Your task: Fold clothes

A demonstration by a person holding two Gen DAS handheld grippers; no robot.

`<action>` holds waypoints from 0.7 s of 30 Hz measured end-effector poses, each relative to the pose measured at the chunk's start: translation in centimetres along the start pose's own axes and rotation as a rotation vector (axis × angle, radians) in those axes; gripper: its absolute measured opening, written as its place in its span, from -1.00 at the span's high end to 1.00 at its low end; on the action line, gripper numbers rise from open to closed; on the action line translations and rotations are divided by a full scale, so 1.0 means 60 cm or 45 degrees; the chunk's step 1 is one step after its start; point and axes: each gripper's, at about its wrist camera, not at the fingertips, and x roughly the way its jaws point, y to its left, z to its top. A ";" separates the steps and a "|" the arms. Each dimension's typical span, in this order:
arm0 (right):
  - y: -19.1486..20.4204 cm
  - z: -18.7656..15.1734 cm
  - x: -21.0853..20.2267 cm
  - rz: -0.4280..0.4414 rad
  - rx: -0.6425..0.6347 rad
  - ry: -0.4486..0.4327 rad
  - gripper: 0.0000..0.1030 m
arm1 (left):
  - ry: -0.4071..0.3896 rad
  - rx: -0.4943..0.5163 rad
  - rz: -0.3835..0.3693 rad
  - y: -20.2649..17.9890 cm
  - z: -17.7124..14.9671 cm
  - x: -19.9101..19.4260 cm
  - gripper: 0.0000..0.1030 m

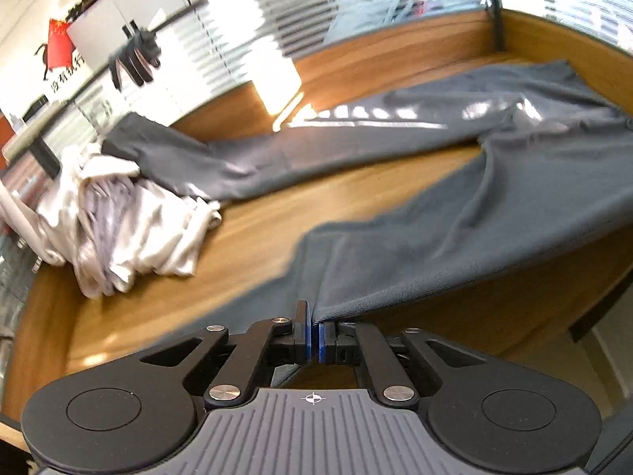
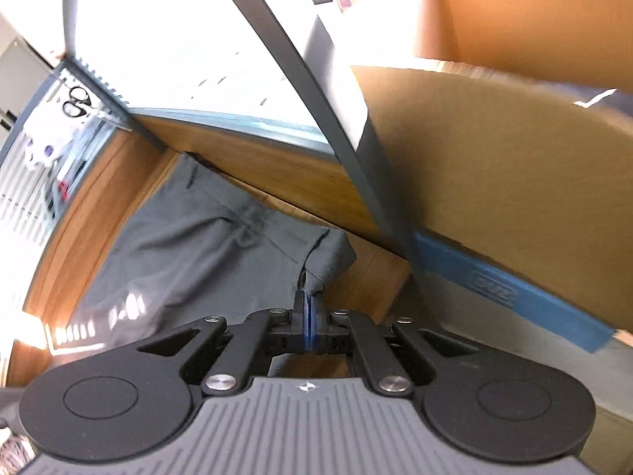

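Note:
Grey trousers [image 1: 455, 213] lie spread across the wooden table [image 1: 277, 206], one leg stretched toward the far left and the other drawn up toward me. My left gripper [image 1: 315, 328] is shut on the hem of the near leg, and the cloth hangs taut from its blue pads. In the right wrist view the trousers' waist end [image 2: 205, 237] lies flat on the table, with the waistband at the far side. My right gripper [image 2: 309, 312] is shut on a corner of the waistband, and that corner is pulled up into a small peak.
A heap of white and pale grey clothes [image 1: 118, 213] sits at the table's left end, under the far trouser leg. A large cardboard box [image 2: 514, 182] with blue tape stands close on the right of the waist end. Wooden partitions [image 1: 395, 55] with glass line the far edge.

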 end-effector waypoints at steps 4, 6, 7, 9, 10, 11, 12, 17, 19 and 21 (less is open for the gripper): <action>0.034 0.011 -0.074 0.039 0.019 -0.048 0.99 | -0.022 -0.082 0.010 0.038 0.045 -0.040 0.89; 0.058 0.021 -0.088 0.055 0.023 -0.080 0.99 | -0.043 -0.109 0.012 0.054 0.077 -0.036 0.89; 0.072 0.027 -0.090 0.067 0.032 -0.098 0.99 | -0.058 -0.123 0.008 0.062 0.095 -0.029 0.89; 0.094 0.039 -0.089 0.084 0.047 -0.143 0.99 | -0.094 -0.135 0.004 0.074 0.134 -0.010 0.89; 0.108 0.045 -0.084 0.088 0.053 -0.170 0.99 | -0.117 -0.134 -0.001 0.080 0.154 0.003 0.89; 0.122 0.050 -0.075 0.085 0.058 -0.187 0.99 | -0.136 -0.129 -0.005 0.084 0.173 0.018 0.89; 0.135 0.055 -0.066 0.080 0.063 -0.204 0.99 | -0.152 -0.123 -0.009 0.088 0.192 0.033 0.89; 0.199 0.079 -0.003 0.020 0.063 -0.246 0.99 | -0.168 -0.169 -0.101 0.110 0.292 0.124 0.89; 0.217 0.091 0.026 -0.009 0.061 -0.239 0.99 | -0.160 -0.128 -0.125 0.109 0.327 0.161 0.89; 0.236 0.103 0.057 -0.038 0.055 -0.234 0.99 | -0.148 -0.083 -0.140 0.105 0.354 0.194 0.89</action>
